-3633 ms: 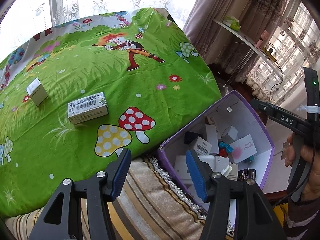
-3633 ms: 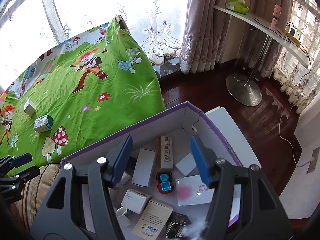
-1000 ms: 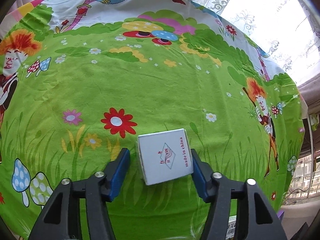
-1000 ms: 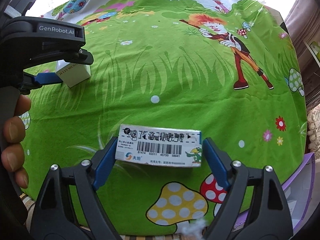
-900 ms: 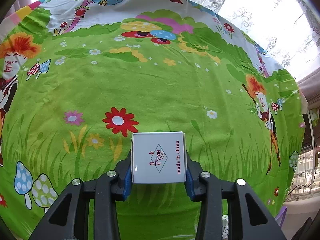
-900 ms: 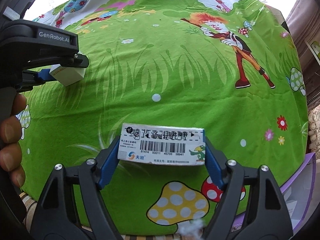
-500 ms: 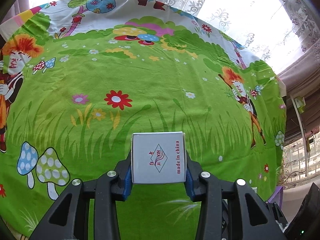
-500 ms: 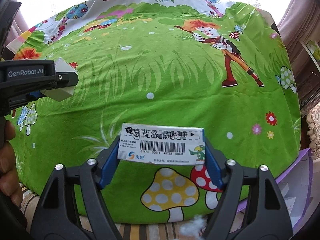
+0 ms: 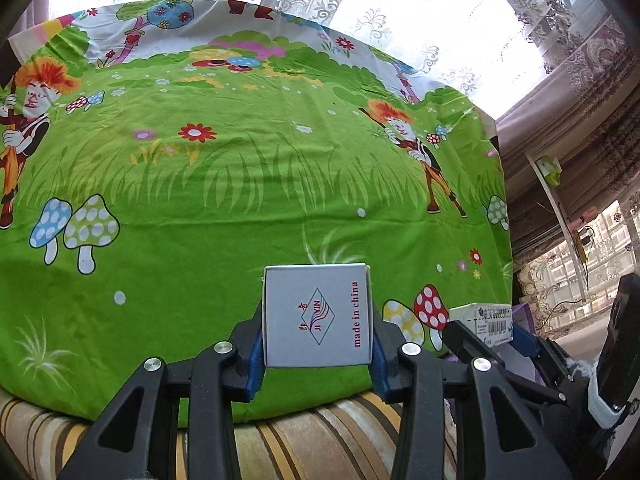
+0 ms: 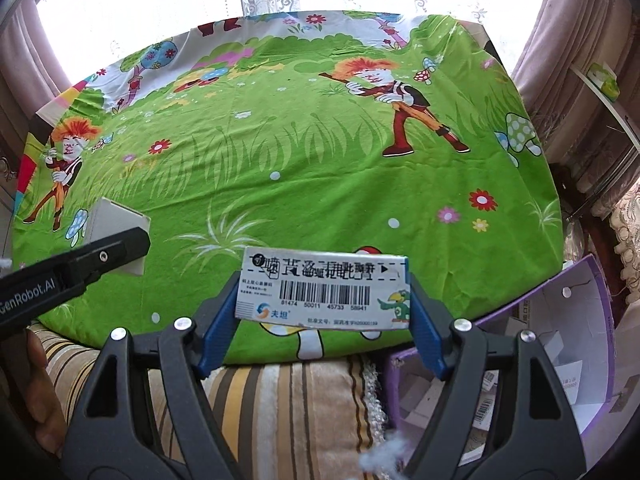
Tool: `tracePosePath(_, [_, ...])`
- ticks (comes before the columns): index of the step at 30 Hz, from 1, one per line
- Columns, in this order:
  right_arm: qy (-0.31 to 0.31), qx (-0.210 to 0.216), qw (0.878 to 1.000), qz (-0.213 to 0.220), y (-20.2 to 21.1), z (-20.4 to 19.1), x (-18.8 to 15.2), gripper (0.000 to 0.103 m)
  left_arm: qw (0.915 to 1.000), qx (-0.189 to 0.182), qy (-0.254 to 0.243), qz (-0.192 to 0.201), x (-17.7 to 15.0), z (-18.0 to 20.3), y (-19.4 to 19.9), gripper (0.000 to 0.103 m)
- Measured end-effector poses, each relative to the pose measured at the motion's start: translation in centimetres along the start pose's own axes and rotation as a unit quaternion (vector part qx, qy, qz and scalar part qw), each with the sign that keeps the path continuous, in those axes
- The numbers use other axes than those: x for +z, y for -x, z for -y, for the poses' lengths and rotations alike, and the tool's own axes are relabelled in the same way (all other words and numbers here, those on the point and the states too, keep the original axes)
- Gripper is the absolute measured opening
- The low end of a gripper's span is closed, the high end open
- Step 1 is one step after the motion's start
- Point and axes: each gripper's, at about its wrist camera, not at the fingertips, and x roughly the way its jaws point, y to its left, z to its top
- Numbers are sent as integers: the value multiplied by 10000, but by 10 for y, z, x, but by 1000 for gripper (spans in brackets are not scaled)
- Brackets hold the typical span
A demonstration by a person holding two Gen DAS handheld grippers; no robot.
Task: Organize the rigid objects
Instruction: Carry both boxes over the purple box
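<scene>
Left gripper (image 9: 318,354): pinching a small square white cardboard box printed "made in china" (image 9: 317,316), blue pads pressed on its two side faces, the box lifted clear of the cloth.
Right gripper (image 10: 322,318): clamped on a long white carton with a barcode and a green parrot print (image 10: 325,293), one pad on each short end.
Carton's long axis: crosswise between the fingers, about level.
Destination, by my guess: the purple-edged open cardboard box (image 10: 592,276) already part full of small packs, off the cloth's edge to the lower right in the right wrist view.
Which way it lies: right of both grippers and lower than the bed top.
Nearer hand: the right; the left one (image 10: 72,272) shows well off to the far side from the box.
Surface: green cartoon bedsheet with mushrooms and flowers (image 10: 280,152), on a striped cushion (image 10: 288,400).
Count: two grippers, two held boxes, one bin; no loose items seen on the sheet.
Risk: the long carton may catch the bin's wall if it goes in flat.
</scene>
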Motion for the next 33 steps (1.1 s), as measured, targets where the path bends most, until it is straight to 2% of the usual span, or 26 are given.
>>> tracePosePath(20, [-209,-301,9990,267,83,64,-59,78,9937,-305,-1080,17,-78,82,33,42])
tracePosePath(33, [-731,-770,9939,293,118,136,-99,78,9818,-503,-1826,-168,-121,138,35,42])
